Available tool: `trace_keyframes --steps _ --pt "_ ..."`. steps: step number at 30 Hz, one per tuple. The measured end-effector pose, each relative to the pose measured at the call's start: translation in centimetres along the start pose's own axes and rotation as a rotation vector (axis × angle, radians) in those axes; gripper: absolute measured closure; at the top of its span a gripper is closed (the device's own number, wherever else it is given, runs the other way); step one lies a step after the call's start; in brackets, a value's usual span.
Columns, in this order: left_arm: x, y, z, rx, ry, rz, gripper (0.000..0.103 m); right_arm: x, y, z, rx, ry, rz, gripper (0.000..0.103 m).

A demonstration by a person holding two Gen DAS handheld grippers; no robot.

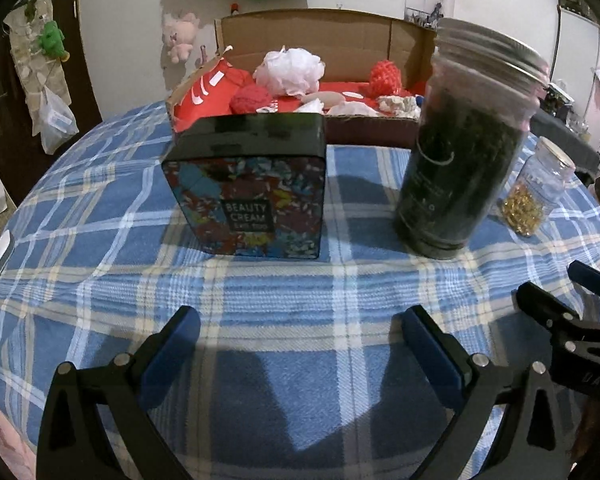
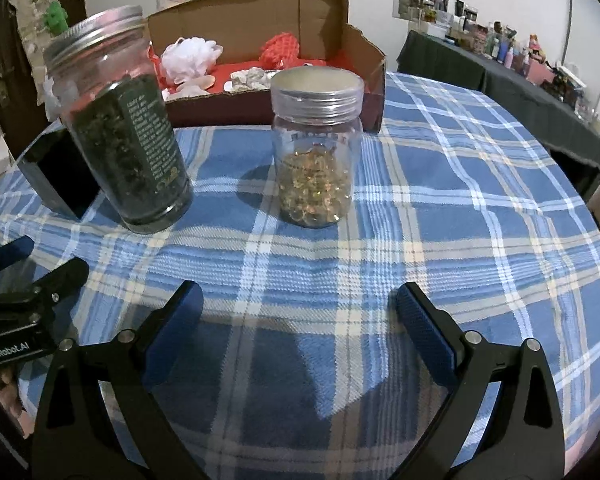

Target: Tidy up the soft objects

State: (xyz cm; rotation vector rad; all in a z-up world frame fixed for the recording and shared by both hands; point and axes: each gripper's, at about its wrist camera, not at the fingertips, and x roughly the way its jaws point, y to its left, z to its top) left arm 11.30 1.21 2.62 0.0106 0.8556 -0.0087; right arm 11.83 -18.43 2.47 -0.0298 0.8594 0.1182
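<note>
A cardboard box (image 1: 364,126) (image 2: 236,110) stands at the far side of the table with soft things in it: a white mesh puff (image 1: 290,68) (image 2: 190,58), a red yarn ball (image 1: 250,98), a red mesh puff (image 1: 388,76) (image 2: 280,48) and red cloth. My left gripper (image 1: 300,338) is open and empty, low over the blue plaid cloth (image 1: 260,300), in front of a Beauty Cream tin (image 1: 248,188). My right gripper (image 2: 300,312) is open and empty in front of a jar of gold beads (image 2: 316,148).
A tall jar of dark leaves (image 1: 468,148) (image 2: 124,128) stands between the tin and the gold bead jar (image 1: 536,188). Each gripper shows at the edge of the other's view. A cluttered dark table (image 2: 520,76) stands at the right; plush toys hang on the wall (image 1: 180,36).
</note>
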Motion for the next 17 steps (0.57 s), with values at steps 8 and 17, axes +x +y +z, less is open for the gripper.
trace_keyframes --steps 8,17 --pt "0.12 0.06 0.18 0.003 -0.002 -0.003 0.000 -0.11 0.37 -0.25 0.003 -0.004 -0.020 0.004" --pt "0.01 0.00 0.05 0.004 -0.003 -0.003 0.000 -0.20 0.28 -0.33 0.012 -0.006 -0.021 0.004"
